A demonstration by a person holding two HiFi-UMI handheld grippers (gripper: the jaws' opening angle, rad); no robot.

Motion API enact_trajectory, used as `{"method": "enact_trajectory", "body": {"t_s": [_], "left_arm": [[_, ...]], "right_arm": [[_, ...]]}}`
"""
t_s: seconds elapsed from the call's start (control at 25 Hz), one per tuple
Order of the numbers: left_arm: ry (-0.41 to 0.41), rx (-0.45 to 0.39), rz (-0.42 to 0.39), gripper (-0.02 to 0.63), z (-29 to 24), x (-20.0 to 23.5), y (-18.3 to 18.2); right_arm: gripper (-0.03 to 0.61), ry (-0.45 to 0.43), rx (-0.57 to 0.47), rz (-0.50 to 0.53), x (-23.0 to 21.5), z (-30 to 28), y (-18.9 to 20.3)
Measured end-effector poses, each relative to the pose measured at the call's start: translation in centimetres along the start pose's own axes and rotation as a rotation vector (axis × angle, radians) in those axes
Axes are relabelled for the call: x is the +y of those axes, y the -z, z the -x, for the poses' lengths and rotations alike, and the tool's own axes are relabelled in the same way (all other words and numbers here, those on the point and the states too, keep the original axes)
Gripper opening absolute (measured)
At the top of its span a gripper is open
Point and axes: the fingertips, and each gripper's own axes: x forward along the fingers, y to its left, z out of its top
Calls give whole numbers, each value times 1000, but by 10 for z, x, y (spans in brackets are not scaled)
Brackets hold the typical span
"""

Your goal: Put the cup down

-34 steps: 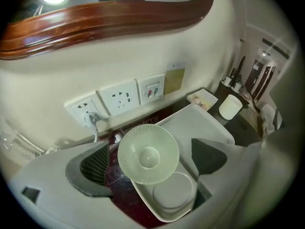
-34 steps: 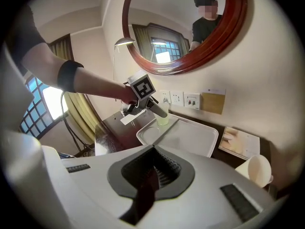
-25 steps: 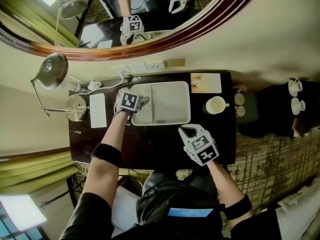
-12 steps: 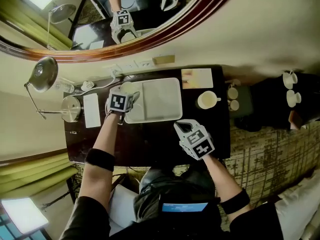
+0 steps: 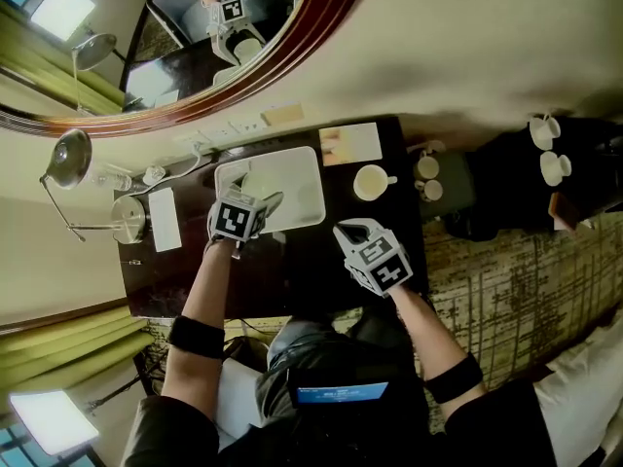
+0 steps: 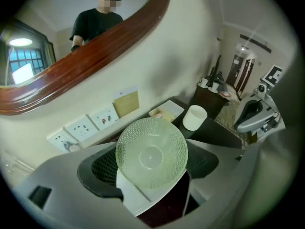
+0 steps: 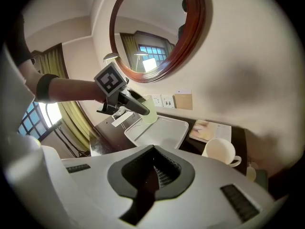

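Observation:
A pale green dimpled glass cup [image 6: 151,152] sits between the jaws of my left gripper [image 6: 152,162], base toward the camera. The jaws have just been closing and now grip it. In the right gripper view the left gripper [image 7: 135,104] holds the cup [image 7: 149,110] in the air over the left end of the white tray [image 7: 167,128]. The head view shows the left gripper [image 5: 261,202] at the tray's [image 5: 302,168] near left corner. My right gripper [image 5: 350,232] hovers over the dark desk [image 5: 292,275], shut and empty.
A white mug [image 5: 371,182] stands right of the tray, with a booklet [image 5: 350,143] behind it. A desk lamp [image 5: 70,154] and a white pad [image 5: 163,219] sit at the desk's left end. Wall sockets [image 6: 90,123] and a round mirror are behind. Small cups [image 5: 425,177] stand on a side table.
My left gripper has come back from the tray's left edge toward me and risen, with the green cup in its jaws. The right gripper has shifted a little to the left.

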Motion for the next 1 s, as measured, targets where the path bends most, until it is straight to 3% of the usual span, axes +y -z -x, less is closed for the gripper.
{"method": "enact_trajectory", "body": {"t_s": [0.16,0.56,1.0], "left_arm": [[110,5,-39,387,6,-73,-20],[251,22,-138,388,-25,-211,-32],[273,72,-210,388,-89,-285,-22]], "right_arm": [[2,17,-10,-25,-23,24,12],[2,95,-17,-74,-82,77,45],[2,134,9,-96,-133,99,77]]}}
